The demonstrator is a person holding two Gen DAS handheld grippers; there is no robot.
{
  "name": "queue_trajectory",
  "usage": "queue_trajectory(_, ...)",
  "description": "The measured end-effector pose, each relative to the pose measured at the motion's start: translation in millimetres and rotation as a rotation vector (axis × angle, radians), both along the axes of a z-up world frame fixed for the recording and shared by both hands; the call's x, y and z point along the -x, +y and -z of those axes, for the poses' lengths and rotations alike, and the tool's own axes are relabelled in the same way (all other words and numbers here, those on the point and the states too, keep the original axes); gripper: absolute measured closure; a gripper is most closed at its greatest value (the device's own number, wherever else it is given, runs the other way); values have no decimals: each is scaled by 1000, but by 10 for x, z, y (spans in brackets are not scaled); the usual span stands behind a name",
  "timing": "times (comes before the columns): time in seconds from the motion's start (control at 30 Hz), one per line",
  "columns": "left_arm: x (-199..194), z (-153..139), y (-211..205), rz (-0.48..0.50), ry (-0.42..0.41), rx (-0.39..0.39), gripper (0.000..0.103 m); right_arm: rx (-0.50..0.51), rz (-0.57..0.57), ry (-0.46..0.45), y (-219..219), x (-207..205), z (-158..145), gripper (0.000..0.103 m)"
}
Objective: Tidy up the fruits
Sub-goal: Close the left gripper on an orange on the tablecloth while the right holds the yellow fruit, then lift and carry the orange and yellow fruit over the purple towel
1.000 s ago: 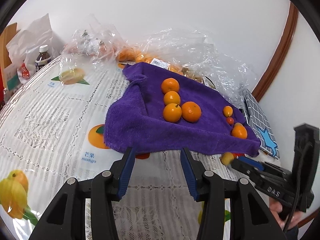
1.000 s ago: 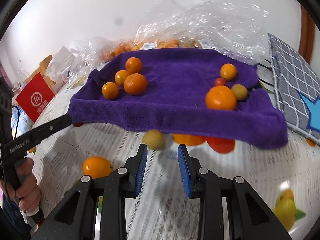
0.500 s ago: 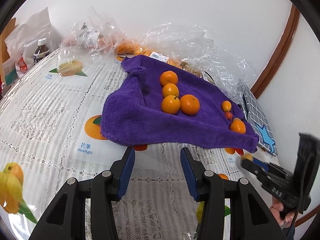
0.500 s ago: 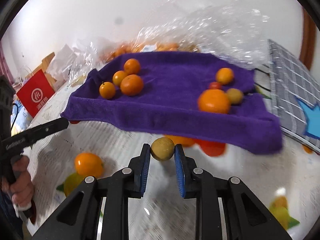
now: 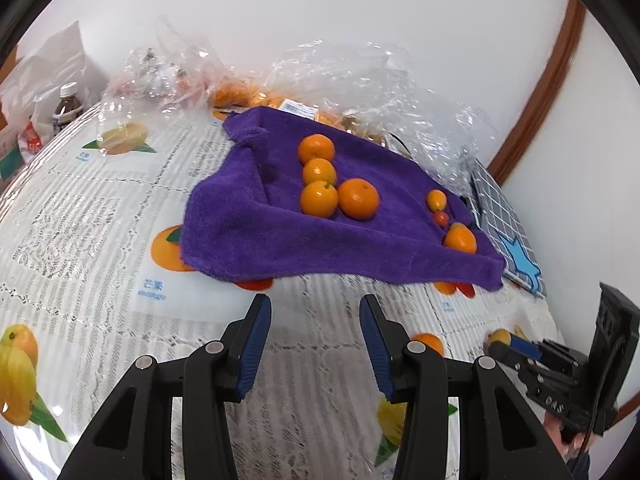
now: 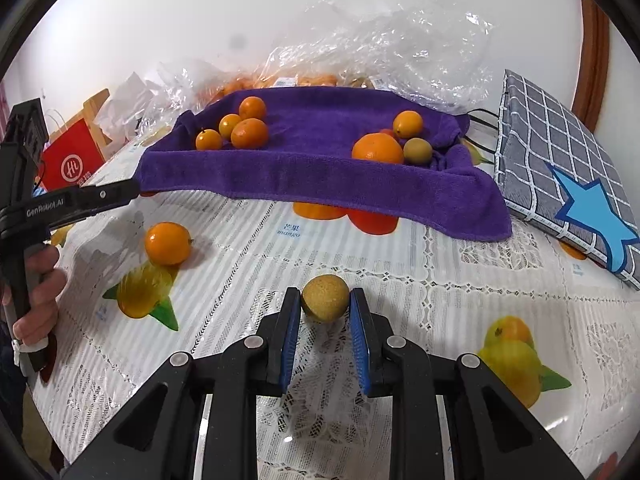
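Observation:
My right gripper (image 6: pixel 325 305) is shut on a small yellow-green round fruit (image 6: pixel 324 294), held just above the tablecloth in front of the purple towel (image 6: pixel 320 168). On the towel's left side sit several oranges (image 5: pixel 320 176). At its right end lie a larger orange (image 6: pixel 377 148), a small orange (image 6: pixel 407 123) and a yellow-green fruit (image 6: pixel 417 151). One loose orange (image 6: pixel 167 243) rests on the table to the left. My left gripper (image 5: pixel 314 312) hangs open over the cloth with nothing between its fingers, a short way before the towel's near edge.
Crumpled clear plastic bags (image 5: pixel 380 80) with more oranges lie behind the towel. A grey checked bag with a blue star (image 6: pixel 560 168) lies at the right. A red paper bag (image 6: pixel 72 160) and a bottle (image 5: pixel 68 104) stand at the far left. The tablecloth carries printed fruit pictures.
The right gripper closed on the yellow-green fruit that lay before the towel and drew back from the towel with it. The left gripper stayed about where it was.

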State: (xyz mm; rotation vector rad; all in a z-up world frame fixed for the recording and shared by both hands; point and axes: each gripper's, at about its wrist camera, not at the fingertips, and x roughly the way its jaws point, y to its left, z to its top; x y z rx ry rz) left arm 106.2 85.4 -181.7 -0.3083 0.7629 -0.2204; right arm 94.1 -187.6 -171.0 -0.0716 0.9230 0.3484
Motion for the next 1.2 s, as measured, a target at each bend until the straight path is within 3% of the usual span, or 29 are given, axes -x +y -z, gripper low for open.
queue_trajectory(0.47, 146, -33, -380, 179, -29, 33, 58, -86, 77, -18, -425, 61, -57, 78)
queue_trajectory(0.6, 107, 18, -606, 225, 15, -28, 58, -91, 80, -6, -433, 50, -40, 78)
queue_trajectory(0.83, 52, 74, -684, 244, 61, -50, 59, -149, 74, 12, -485, 22, -21, 78)
queue_trajectory(1.07, 7, 97, -760, 265, 77, -72, 59, -118, 54, 16, -401, 29, -13, 78)
queue_trajectory(1.17, -4, 103, -748, 246, 81, -72, 72, -108, 33, 12, -360, 45, -15, 78)
queue_trajectory(1.2, -7, 108, -739, 246, 81, -64, 72, -102, 31, 13, -353, 45, -11, 78)
